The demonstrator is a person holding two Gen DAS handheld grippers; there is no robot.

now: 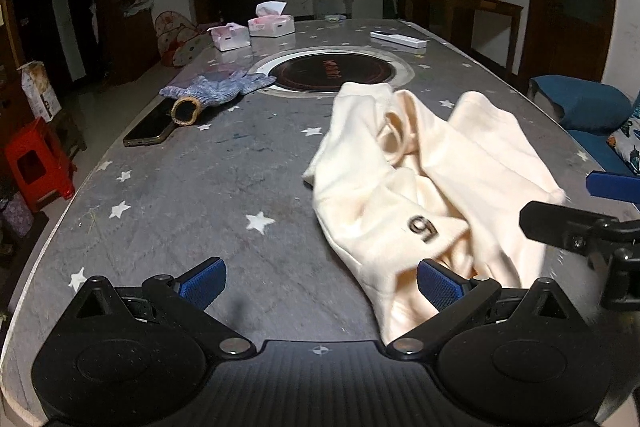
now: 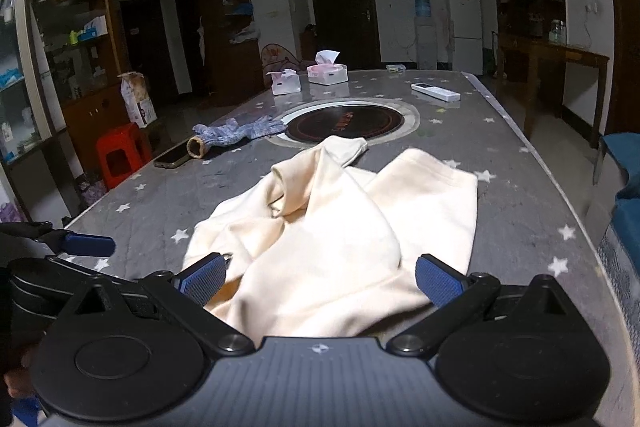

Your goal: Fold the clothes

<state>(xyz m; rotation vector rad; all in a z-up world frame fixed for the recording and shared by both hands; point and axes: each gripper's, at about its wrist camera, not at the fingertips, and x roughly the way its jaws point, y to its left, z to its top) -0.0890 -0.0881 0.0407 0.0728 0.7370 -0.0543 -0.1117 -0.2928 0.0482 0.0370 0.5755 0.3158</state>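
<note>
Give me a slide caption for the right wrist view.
Open right gripper above a crumpled cream cotton garment on the grey star-patterned table.

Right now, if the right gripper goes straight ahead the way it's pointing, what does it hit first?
Most likely the cream garment. The right gripper is open, and the crumpled cloth already lies between its fingers and just ahead of them on the table.

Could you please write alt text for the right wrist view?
A crumpled cream garment lies on a grey star-patterned table, between the open fingers of the right gripper. Beyond it lie blue-grey gloves.
</note>
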